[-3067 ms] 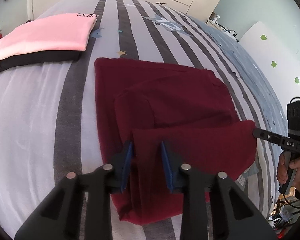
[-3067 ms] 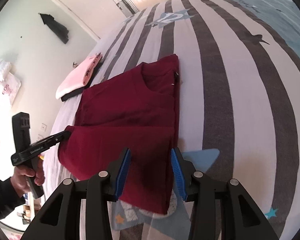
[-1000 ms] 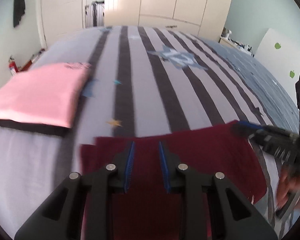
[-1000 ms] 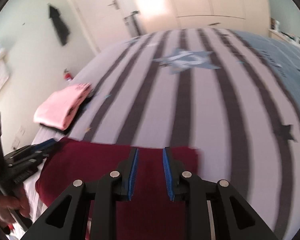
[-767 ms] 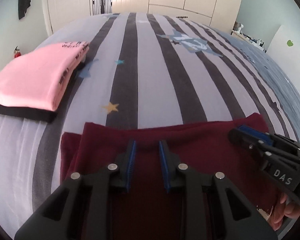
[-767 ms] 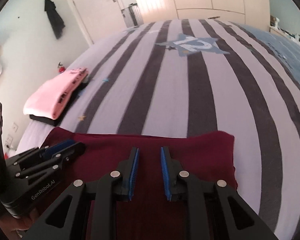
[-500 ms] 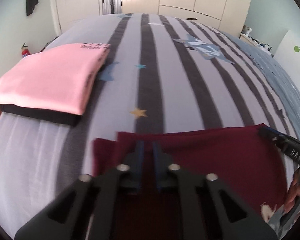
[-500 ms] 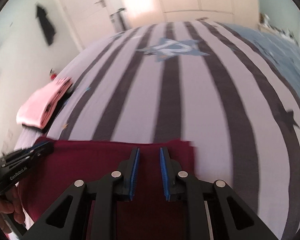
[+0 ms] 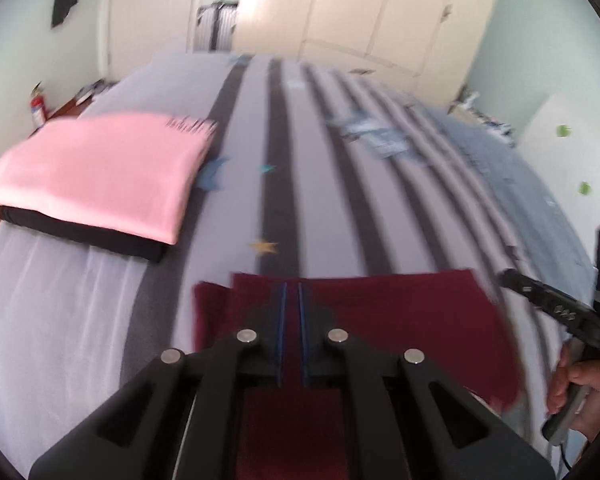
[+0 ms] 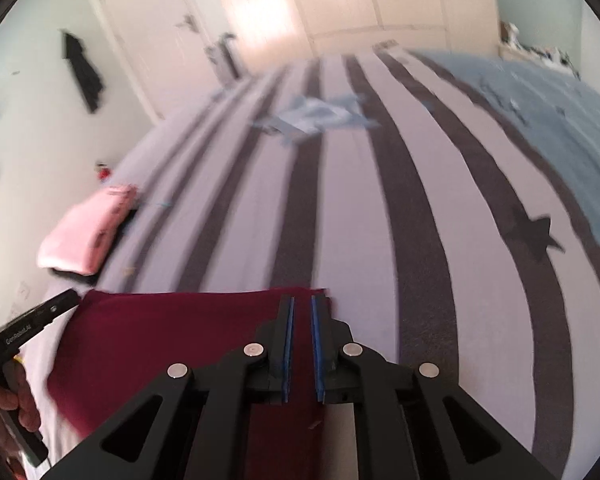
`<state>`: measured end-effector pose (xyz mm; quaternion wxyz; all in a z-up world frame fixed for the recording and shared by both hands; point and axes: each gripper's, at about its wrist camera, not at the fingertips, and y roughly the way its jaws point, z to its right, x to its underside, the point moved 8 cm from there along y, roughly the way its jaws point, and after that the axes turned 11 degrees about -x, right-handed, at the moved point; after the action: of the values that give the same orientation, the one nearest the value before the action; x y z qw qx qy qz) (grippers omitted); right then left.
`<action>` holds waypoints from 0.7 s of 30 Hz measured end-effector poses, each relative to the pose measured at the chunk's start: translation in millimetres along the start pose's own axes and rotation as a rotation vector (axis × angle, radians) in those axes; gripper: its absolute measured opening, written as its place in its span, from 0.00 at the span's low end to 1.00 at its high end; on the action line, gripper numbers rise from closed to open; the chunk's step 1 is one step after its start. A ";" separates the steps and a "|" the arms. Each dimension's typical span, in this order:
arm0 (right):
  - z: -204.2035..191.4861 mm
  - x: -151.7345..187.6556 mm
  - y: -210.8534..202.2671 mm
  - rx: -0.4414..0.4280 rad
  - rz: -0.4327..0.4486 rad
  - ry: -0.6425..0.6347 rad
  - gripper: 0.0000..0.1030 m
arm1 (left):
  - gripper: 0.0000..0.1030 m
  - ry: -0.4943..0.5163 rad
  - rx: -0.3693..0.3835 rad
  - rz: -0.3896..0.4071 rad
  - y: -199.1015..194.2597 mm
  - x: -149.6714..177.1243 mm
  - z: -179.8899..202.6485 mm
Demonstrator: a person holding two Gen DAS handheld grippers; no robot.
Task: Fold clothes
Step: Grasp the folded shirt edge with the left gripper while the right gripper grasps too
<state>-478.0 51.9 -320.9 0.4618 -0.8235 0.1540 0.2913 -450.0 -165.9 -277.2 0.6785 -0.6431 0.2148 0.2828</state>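
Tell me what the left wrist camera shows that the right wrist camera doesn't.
Only the left wrist view shows the green stickers on the white panel and the right tongs. Only the right wrist view shows the dark star on the bedspread and the left tongs. Both show the maroon garment, the pink folded garment on a black one, the striped bedspread and the wardrobe doors.

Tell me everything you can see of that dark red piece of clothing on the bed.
The dark red garment is soft, plain, matte cloth, folded into a broad rectangle with a straight far edge. It lies at the near end of the striped bed cover, apart from the pink and black folded pile. The left gripper and right gripper each pinch its far edge, one near each corner. A second layer peeks out at its left side.
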 end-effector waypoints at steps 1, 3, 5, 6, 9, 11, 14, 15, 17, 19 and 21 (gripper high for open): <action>-14.1 2.4 -7.8 -0.015 0.004 -0.035 0.09 | 0.03 0.016 0.016 0.008 -13.9 8.3 9.7; -42.8 12.2 -21.3 -0.049 0.006 -0.090 0.09 | 0.03 0.040 0.033 0.022 -34.8 22.3 25.3; -70.8 27.8 -29.5 -0.087 -0.006 -0.123 0.09 | 0.03 0.050 0.045 0.021 -45.8 39.5 38.5; -82.1 36.0 -31.8 -0.099 -0.015 -0.131 0.09 | 0.03 0.053 0.051 0.017 -49.4 48.3 45.3; -105.4 57.3 -30.8 -0.140 -0.034 -0.140 0.09 | 0.03 0.034 0.082 -0.023 -49.0 74.0 47.0; -113.1 69.4 -27.4 -0.159 -0.047 -0.135 0.09 | 0.03 0.019 0.089 -0.040 -34.2 71.9 43.5; -112.2 83.0 -19.4 -0.183 -0.064 -0.089 0.09 | 0.03 0.060 0.075 -0.045 -18.2 71.4 52.0; -111.6 86.5 -16.5 -0.186 -0.069 -0.078 0.09 | 0.03 0.069 0.072 -0.043 -16.3 74.3 53.5; -115.0 96.6 -14.5 -0.184 -0.078 -0.080 0.09 | 0.02 0.080 0.062 -0.033 -16.1 81.4 54.2; -116.2 103.5 -10.2 -0.177 -0.086 -0.082 0.09 | 0.03 0.059 0.060 -0.055 -15.6 100.0 50.3; -111.5 115.7 0.4 -0.165 -0.116 -0.071 0.09 | 0.02 0.040 0.059 -0.087 -6.1 114.9 47.9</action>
<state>-350.0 -41.3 -348.1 0.4139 -0.8554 0.0650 0.3045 -363.5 -106.0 -344.1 0.7044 -0.6371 0.2083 0.2337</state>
